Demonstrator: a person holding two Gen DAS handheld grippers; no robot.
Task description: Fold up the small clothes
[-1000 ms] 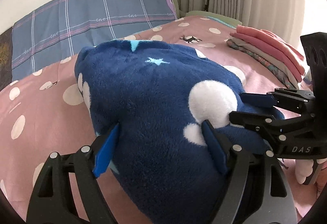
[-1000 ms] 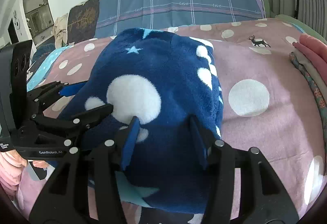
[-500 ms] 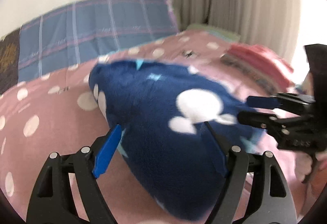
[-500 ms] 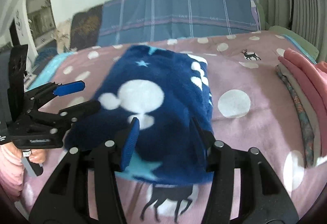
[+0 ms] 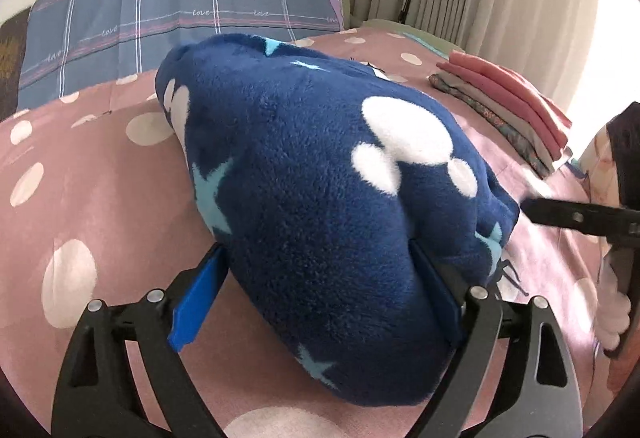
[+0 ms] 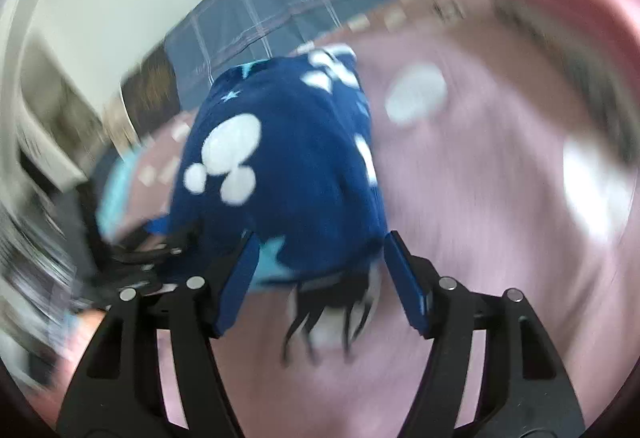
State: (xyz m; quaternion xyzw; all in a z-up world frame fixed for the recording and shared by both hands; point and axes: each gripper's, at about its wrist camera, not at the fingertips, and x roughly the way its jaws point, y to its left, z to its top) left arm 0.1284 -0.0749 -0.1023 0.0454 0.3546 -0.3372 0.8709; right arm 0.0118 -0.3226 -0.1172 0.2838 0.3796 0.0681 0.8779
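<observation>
fleecy navy blue folded garment with white dots and pale stars (image 5: 320,206) sits mid-bed on the pink dotted bedspread (image 5: 92,178), left gripper (image 5: 320,302) spread around its near end, right gripper (image 6: 316,278) spread and blurred at three o'clock, so close gently, lift level toward the folded pink clothes stack (image 5: 508,94) at two o'clock.

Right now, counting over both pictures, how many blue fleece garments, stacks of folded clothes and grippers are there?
Blue fleece garment: 1
Stack of folded clothes: 1
Grippers: 2 (left gripper, right gripper)
Total: 4
</observation>
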